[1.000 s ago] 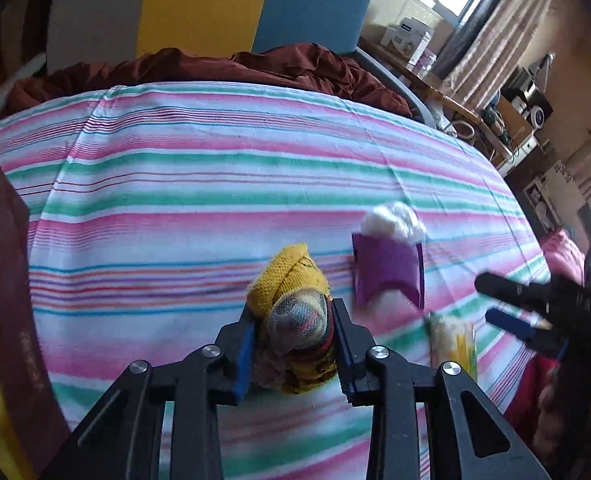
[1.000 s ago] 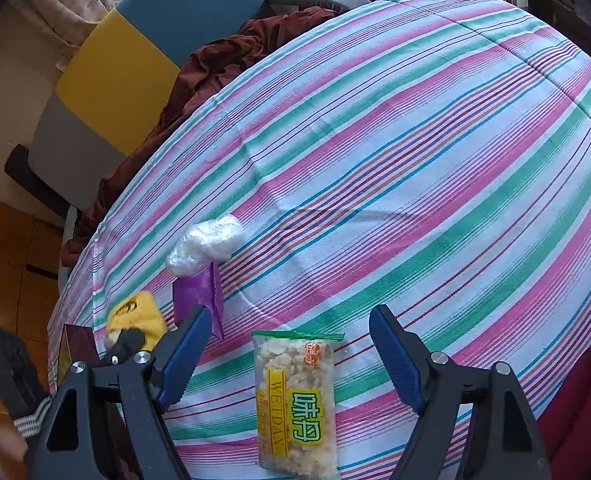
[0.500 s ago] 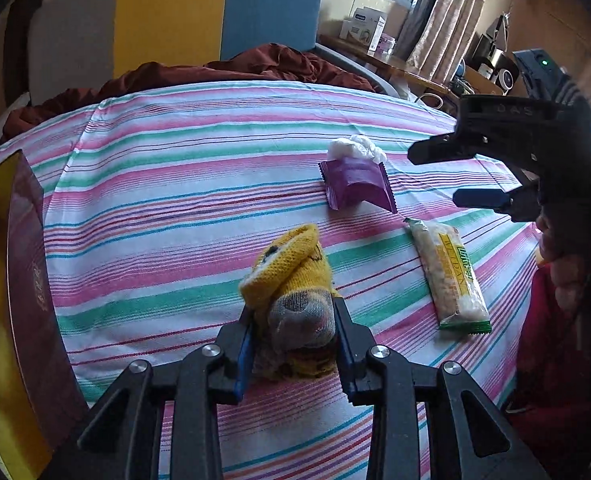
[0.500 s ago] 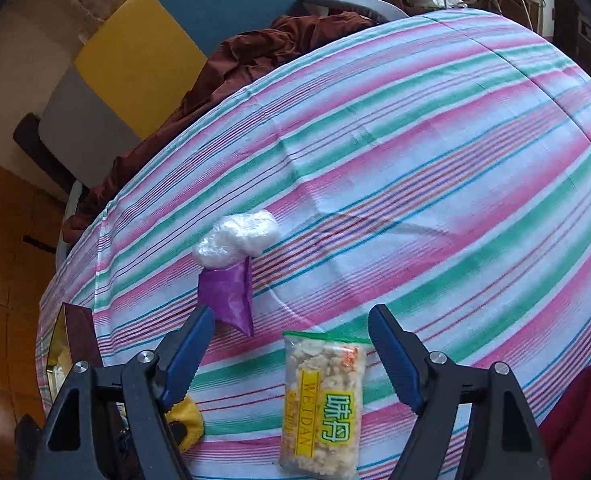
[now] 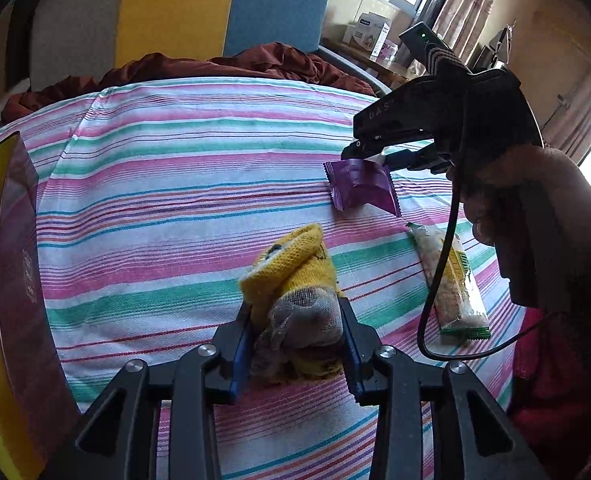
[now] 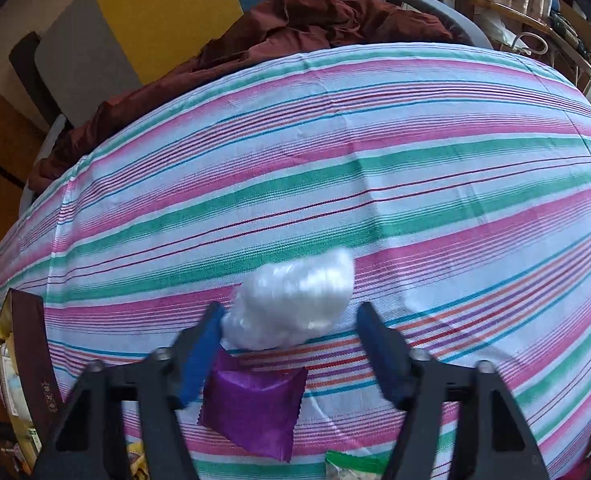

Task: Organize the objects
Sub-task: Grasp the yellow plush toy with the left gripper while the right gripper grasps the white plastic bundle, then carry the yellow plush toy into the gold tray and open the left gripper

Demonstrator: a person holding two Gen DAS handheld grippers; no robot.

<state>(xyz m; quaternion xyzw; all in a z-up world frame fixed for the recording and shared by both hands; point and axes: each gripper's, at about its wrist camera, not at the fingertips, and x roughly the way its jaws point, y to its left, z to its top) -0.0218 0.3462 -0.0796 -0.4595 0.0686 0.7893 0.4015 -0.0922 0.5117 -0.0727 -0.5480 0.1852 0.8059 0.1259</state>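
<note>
- Your left hand-held gripper [image 5: 297,344] grips the yellow sock bundle [image 5: 293,280], its jaws just easing.
- Your right hand-held gripper [image 6: 289,344] has just been closing around the white plastic wad [image 6: 291,304]; the purple packet [image 6: 255,408] lies just behind.

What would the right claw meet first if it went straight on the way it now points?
Most likely the white plastic wad, which lies between the fingers of the right claw. The purple packet lies just nearer the camera, and the striped cloth is underneath. Depth is unclear.

"DAS" in raised letters on right gripper [image 5: 369,151], print on snack packet [image 5: 453,280] probably too blurred to read
</note>
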